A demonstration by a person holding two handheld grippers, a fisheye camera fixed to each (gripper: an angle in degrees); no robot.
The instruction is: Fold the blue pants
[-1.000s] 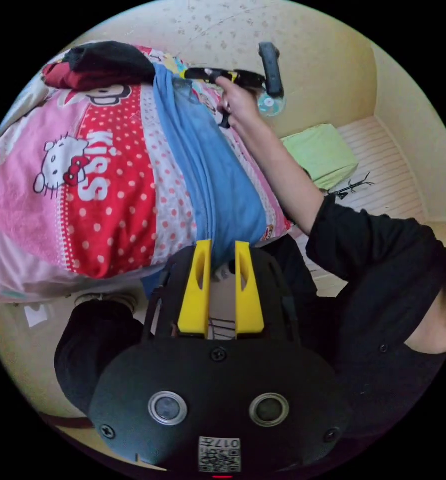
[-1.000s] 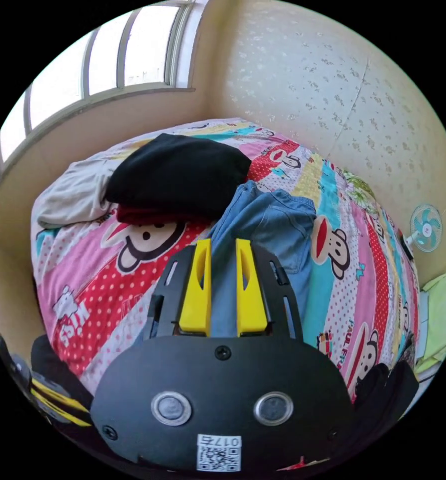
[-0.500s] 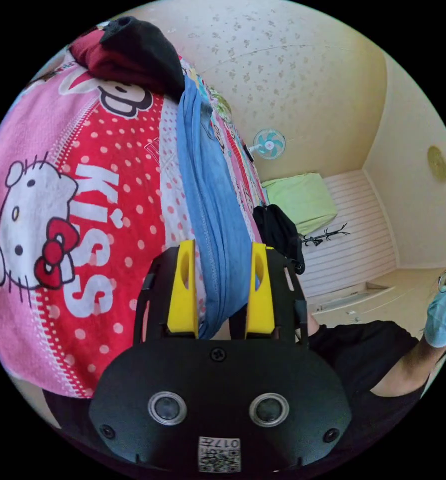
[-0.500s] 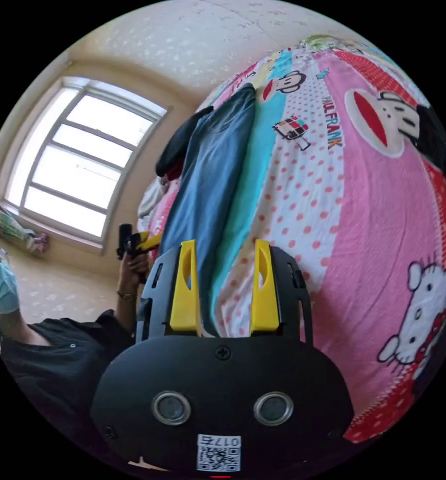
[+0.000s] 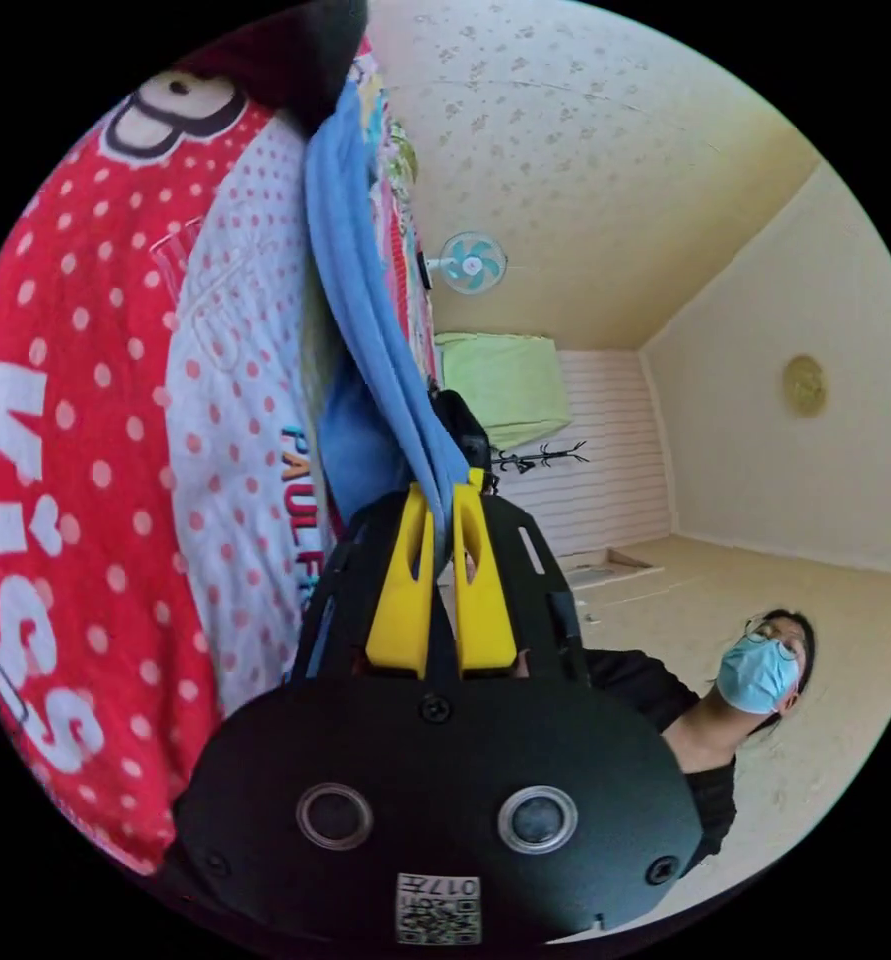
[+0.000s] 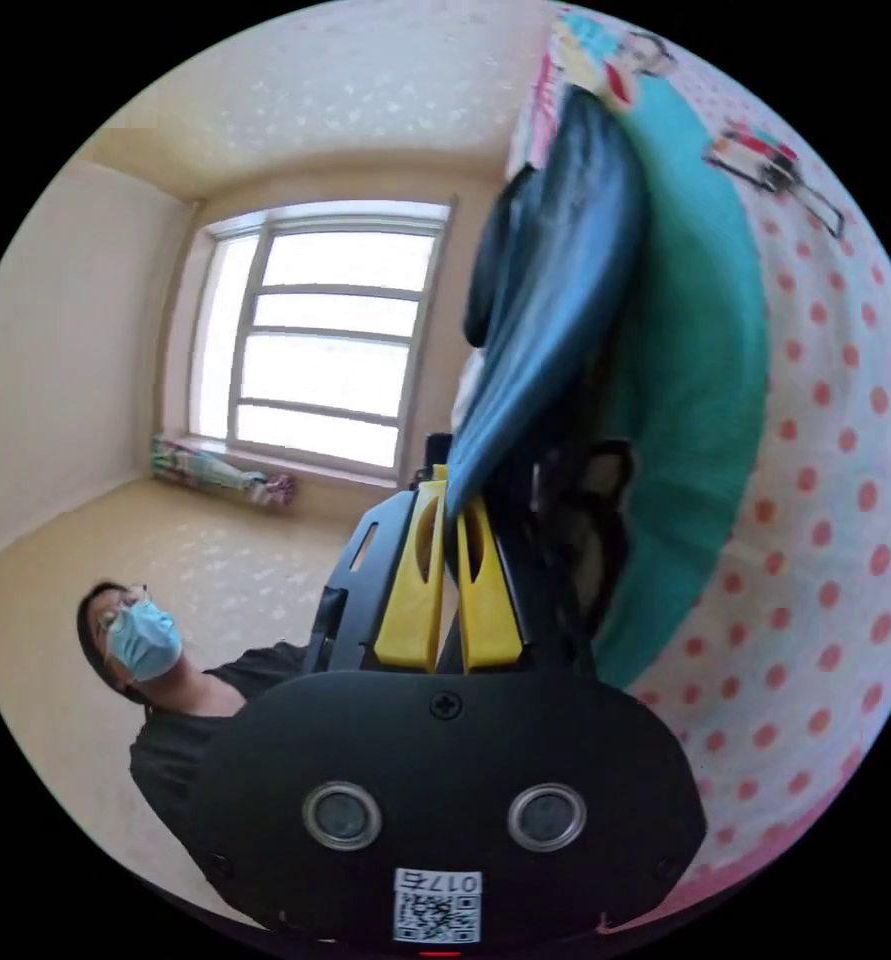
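blue pants [image 5: 365,300] pinched in left gripper [image 5: 443,500] and right gripper [image 6: 452,490] fingers, over patterned bedspread [image 5: 85,400].

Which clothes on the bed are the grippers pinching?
The blue pants. The left gripper and right gripper are each shut on their edge, while the black garment lies untouched beyond them on the bedspread.

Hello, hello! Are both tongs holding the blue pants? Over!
Left tongs shut on blue pants. Right tongs shut on them too. Pants stretch back onto bed. Nothing blocking.
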